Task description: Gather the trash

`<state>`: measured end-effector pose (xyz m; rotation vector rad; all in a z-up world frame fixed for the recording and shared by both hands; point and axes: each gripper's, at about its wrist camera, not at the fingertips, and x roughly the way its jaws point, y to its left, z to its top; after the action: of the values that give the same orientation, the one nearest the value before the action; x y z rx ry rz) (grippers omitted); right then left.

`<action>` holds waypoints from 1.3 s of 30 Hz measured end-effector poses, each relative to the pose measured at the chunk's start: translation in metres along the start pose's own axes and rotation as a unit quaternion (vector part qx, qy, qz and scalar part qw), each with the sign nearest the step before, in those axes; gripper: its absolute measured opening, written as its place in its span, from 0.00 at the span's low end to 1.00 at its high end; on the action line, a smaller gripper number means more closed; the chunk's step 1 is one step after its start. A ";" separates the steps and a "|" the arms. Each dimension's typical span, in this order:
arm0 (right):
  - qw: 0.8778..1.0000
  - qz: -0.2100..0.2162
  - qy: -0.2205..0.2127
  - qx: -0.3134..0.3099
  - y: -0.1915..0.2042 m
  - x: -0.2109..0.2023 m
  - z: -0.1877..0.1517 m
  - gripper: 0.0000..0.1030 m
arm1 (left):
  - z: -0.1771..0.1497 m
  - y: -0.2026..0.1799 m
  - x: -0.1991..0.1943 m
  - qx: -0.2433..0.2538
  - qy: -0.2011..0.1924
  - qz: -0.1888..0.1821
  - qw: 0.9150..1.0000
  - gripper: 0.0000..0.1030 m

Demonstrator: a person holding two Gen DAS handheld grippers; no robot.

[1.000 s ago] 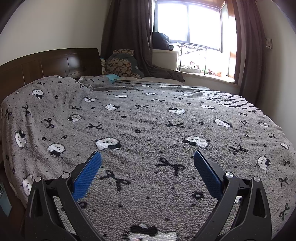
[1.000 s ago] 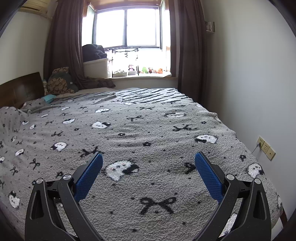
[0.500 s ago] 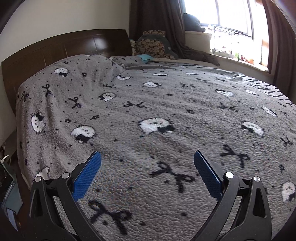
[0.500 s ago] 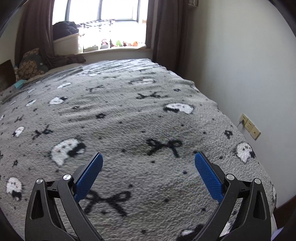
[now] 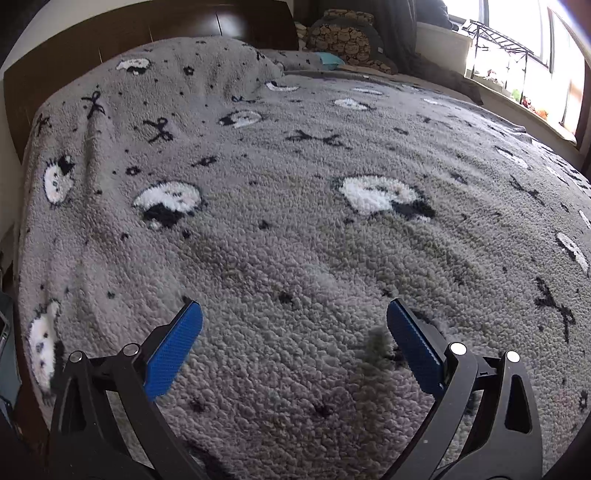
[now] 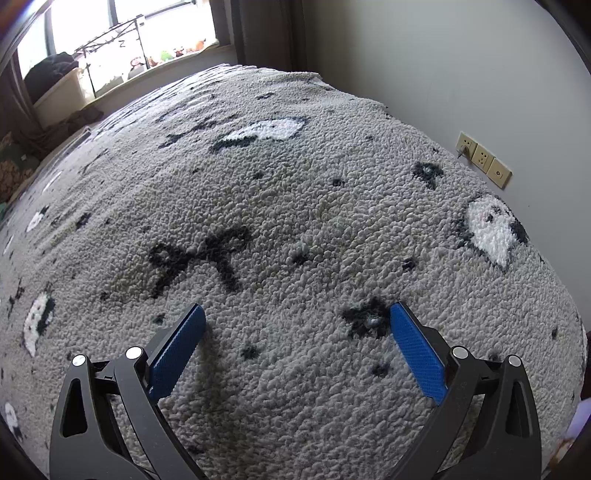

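Note:
No trash shows in either view. My left gripper [image 5: 293, 314] is open and empty, low over a grey fleece blanket [image 5: 295, 229] with black bows and white cat faces that covers a bed. My right gripper [image 6: 297, 314] is also open and empty, close above the same blanket [image 6: 295, 206] near the bed's right side. Both pairs of blue pads stand wide apart with only blanket between them.
A dark wooden headboard [image 5: 147, 33] stands at the far left. Patterned cushions [image 5: 347, 33] lie at the head of the bed. A window sill with small items [image 6: 162, 55] runs behind the bed. A white wall with sockets [image 6: 484, 158] borders the right side.
Both grippers have dropped lower and closer to the blanket. The left view has swung towards the headboard, the right view towards the wall. Both stay open.

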<state>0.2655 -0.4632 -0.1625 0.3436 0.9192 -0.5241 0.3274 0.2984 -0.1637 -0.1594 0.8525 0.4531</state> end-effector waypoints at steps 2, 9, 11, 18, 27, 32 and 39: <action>1.000 -0.004 0.002 -0.003 0.002 0.001 -0.003 0.98 | -0.005 0.002 0.012 -0.007 0.024 -0.010 1.000 0.93; 1.000 -0.021 0.005 -0.016 0.009 -0.006 -0.014 0.98 | -0.006 0.005 0.013 -0.014 0.028 -0.018 0.999 0.93; 0.999 -0.026 0.007 -0.020 0.013 -0.004 -0.013 0.98 | -0.006 0.004 0.013 -0.012 0.029 -0.016 0.999 0.93; 0.999 -0.031 0.012 -0.023 0.021 -0.002 -0.009 0.98 | -0.004 0.004 0.015 -0.010 0.032 -0.013 0.999 0.94; 0.999 -0.031 0.013 -0.023 0.011 -0.001 -0.006 0.98 | -0.003 0.006 0.016 -0.014 0.037 -0.020 0.999 0.94; 0.999 -0.031 0.013 -0.023 0.014 0.000 -0.006 0.98 | -0.003 0.004 0.018 -0.010 0.039 -0.017 0.999 0.94; 0.999 -0.031 0.013 -0.023 0.012 0.000 -0.006 0.98 | -0.002 0.003 0.018 -0.010 0.039 -0.017 0.999 0.94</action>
<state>0.2680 -0.4503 -0.1649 0.2823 0.9671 -0.5555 0.3347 0.3061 -0.1789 -0.2115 0.9199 0.4258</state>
